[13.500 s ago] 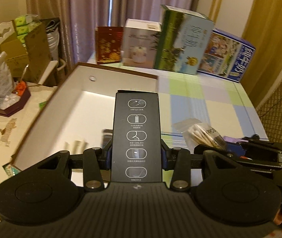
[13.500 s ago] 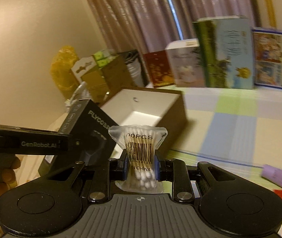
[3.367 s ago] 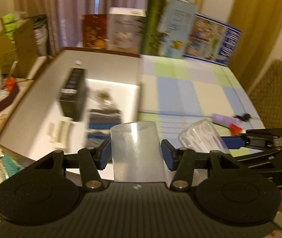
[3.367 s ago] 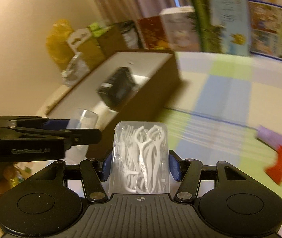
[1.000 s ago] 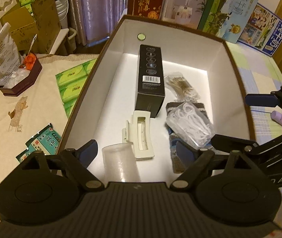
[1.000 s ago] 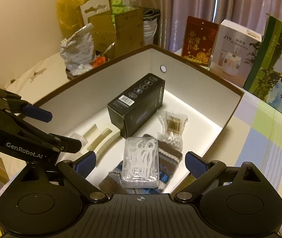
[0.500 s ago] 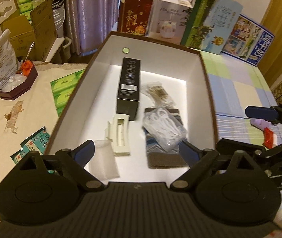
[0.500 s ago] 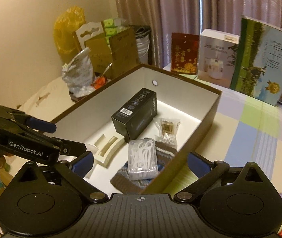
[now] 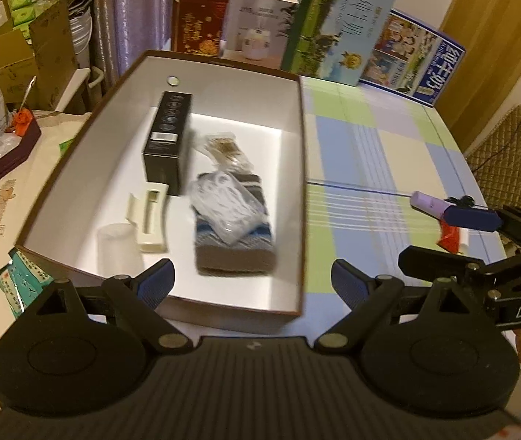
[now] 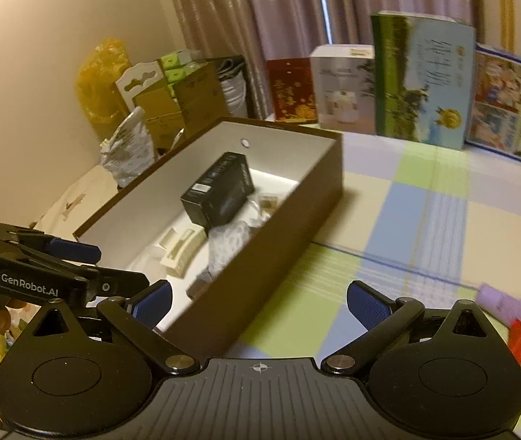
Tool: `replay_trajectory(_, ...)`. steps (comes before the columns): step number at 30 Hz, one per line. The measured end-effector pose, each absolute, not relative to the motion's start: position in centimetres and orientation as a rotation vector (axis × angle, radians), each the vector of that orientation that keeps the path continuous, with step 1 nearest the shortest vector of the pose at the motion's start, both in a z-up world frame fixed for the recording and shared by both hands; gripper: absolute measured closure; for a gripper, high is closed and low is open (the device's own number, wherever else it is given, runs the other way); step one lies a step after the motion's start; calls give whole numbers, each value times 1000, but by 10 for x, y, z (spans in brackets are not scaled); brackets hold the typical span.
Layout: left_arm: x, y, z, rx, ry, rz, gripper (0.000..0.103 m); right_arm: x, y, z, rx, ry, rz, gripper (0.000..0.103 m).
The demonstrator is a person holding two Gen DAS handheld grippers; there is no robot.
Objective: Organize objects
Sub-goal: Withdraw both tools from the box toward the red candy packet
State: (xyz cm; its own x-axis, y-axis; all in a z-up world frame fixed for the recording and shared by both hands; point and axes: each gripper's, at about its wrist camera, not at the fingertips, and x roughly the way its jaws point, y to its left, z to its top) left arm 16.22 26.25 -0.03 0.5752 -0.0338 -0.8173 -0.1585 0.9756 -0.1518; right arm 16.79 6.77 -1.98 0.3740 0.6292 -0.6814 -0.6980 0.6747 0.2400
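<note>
Grippers, left (image 9: pixel 252 281) and right (image 10: pixel 258 302), have drawn back from the box (image 9: pixel 302 183), jaws open and empty; cup (image 9: pixel 117 247) and floss picks (image 9: pixel 223 203) now lie inside. Purple tube (image 9: pixel 427 203) awaits on the counter (image 9: pixel 370 168).

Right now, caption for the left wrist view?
Open left gripper above brown box holding black carton, floss picks, plastic cup.

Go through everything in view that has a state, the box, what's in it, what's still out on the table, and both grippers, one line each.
Storage box: open, no lid on.
Black carton: in the box, lying flat.
Cotton swab bag: in the box.
Floss pick pack: in the box, resting on the knit cloth.
Cream hair clip: in the box.
Clear cup: in the box, near corner.
Purple tube: out on the tablecloth.
Red packet: out on the tablecloth.
Left gripper: open, empty.
Right gripper: open, empty.
</note>
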Motion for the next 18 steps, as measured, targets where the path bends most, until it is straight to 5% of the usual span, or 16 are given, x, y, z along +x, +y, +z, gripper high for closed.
replay_trajectory(18, 174, 154, -12, -171, 1006, -88, 13, 164, -46, -23, -30, 886, 726, 4)
